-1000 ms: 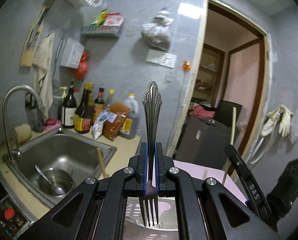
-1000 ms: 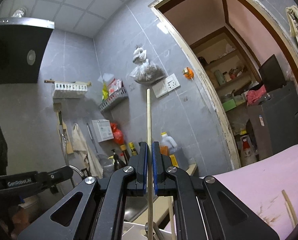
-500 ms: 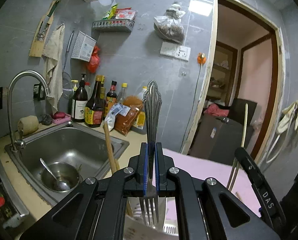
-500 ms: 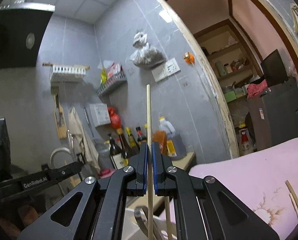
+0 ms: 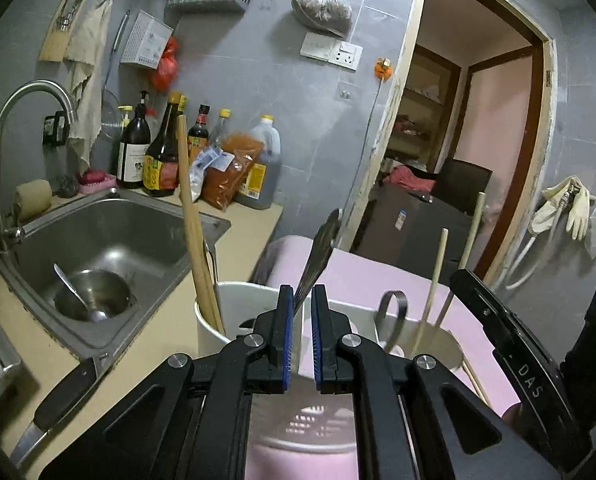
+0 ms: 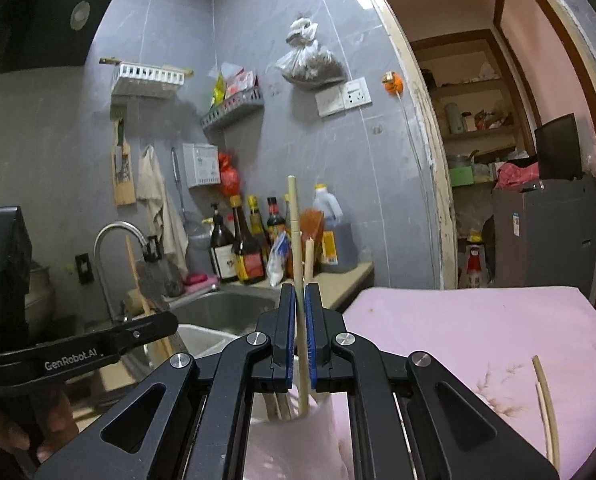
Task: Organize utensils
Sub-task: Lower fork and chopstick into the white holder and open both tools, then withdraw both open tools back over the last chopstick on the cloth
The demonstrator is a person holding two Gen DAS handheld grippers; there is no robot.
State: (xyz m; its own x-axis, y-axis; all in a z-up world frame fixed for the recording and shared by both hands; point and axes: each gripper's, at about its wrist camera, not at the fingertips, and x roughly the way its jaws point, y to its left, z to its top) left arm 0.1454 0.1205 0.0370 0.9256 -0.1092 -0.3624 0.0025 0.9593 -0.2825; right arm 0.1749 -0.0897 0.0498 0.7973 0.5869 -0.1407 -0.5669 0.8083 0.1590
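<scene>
My left gripper [image 5: 299,300] is open just above a white utensil holder [image 5: 233,294]. A steel fork [image 5: 318,254] leans loose between its pads, tines down in the holder. A wooden handle [image 5: 195,220] stands in the holder's left part. A metal loop handle [image 5: 394,308] and two chopsticks [image 5: 434,280] stand in the right part. My right gripper [image 6: 301,300] is slightly open, jaws apart around a chopstick [image 6: 295,248] that stands in the holder; a second chopstick [image 6: 309,256] is beside it. The other gripper's arm [image 6: 77,350] shows at the left.
A steel sink [image 5: 105,224] with a bowl and spoon [image 5: 85,292] lies left of the holder, with a tap [image 5: 21,128] and bottles [image 5: 161,152] behind. A knife [image 5: 57,404] lies on the counter. The holder stands on a pink mat [image 6: 478,332] with loose chopsticks [image 6: 546,396].
Both grippers lowered to the holder. My left gripper opened and the fork tipped to the right, loose. My right gripper's jaws parted around the chopstick, which dropped lower.
</scene>
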